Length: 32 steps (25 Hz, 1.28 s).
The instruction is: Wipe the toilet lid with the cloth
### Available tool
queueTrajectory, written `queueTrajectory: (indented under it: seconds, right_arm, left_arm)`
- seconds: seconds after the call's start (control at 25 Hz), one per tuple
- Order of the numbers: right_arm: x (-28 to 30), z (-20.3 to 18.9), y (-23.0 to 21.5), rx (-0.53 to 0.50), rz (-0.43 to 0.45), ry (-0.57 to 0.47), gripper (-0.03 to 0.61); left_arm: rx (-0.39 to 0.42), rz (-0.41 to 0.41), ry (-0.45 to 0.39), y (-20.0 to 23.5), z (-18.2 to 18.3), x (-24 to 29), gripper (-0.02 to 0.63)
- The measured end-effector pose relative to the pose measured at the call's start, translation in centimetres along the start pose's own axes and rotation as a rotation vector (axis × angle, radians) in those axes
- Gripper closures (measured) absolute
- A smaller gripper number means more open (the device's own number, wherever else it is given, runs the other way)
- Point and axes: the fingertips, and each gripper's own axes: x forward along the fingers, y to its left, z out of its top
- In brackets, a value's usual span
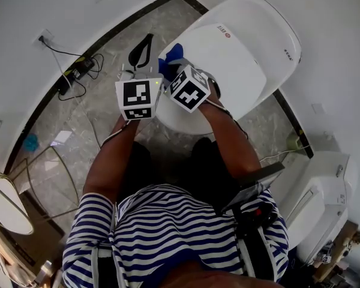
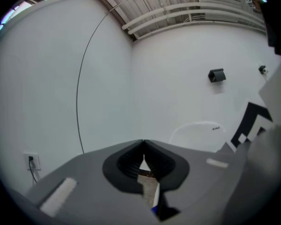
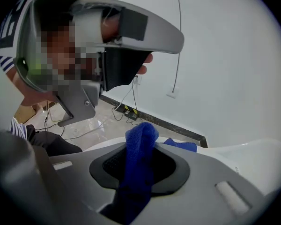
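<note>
The white toilet lid (image 1: 246, 47) lies closed below me, and its pale edge (image 3: 257, 158) also shows in the right gripper view. A blue cloth (image 3: 138, 149) is pinched between the jaws of my right gripper (image 3: 139, 165), which is shut on it. One end of the cloth rests on the lid's front left part (image 1: 170, 57). My left gripper (image 2: 143, 146) is shut with nothing in its jaws and points up at the white wall. Its dark jaws (image 1: 142, 50) hang just left of the cloth, over the lid's edge. Both marker cubes (image 1: 162, 93) sit side by side.
A wall socket with cables and a power strip (image 1: 75, 72) lies on the marble floor at the left. A wire-frame stand with a round top (image 1: 12, 204) is at the lower left. A white fixture (image 1: 318, 200) stands at the right.
</note>
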Motion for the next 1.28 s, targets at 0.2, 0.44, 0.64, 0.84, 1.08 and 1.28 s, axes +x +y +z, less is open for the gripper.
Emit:
queueTrajectory:
  seconds: [0.2,0.44,0.64,0.84,1.08,1.28]
  right_arm:
    - [0.3,0.5,2.2,-0.022,0.038,-0.007,0.466]
    - [0.4,0.9,3.7,-0.040,0.064,-0.018,0.466]
    - [-0.2,1.0,3.1,-0.005,0.034,-0.072,0.466]
    - [-2.6,0.5,-0.4,0.096,-0.067,-0.183,0.468]
    - [-6.1,-1.3,-7.0,0.186,-0.212,-0.237,0.468]
    - [-9.1,-4.1,-14.4,0.214,-0.346,-0.204,0.468]
  left_arm:
    - [-0.001,0.003,-0.004,0.2,0.1,-0.2,0.612]
    - [0.000,0.008,-0.006,0.3,0.3,-0.2,0.612]
    - [0.006,0.004,-0.008,0.1,0.4,-0.4,0.612]
    - [0.007,0.000,-0.005,-0.3,0.4,-0.4,0.612]
    - [0.014,-0.021,-0.002,-2.0,0.4,-0.1,0.612]
    - [0.022,-0.031,0.005,-3.0,0.1,0.3,0.612]
